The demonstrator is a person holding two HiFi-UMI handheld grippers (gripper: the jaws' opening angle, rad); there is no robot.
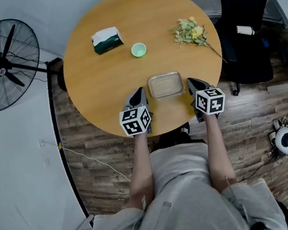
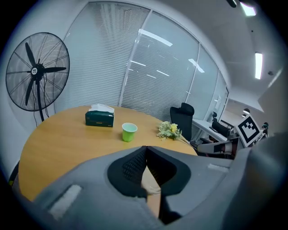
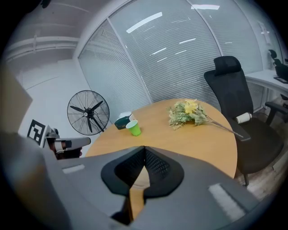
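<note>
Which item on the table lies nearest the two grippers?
The shallow beige container, lying right between the left gripper and right gripper at the near edge; tissue box, green cup and flowers sit farther across.

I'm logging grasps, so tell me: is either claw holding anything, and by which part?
Nothing is held. The left claw and the right claw are both shut and empty, one on each side of the container.

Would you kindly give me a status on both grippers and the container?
Left gripper shut, empty, left of container. Right gripper shut, empty, right of it. Nothing in the way; cup farther back.
</note>
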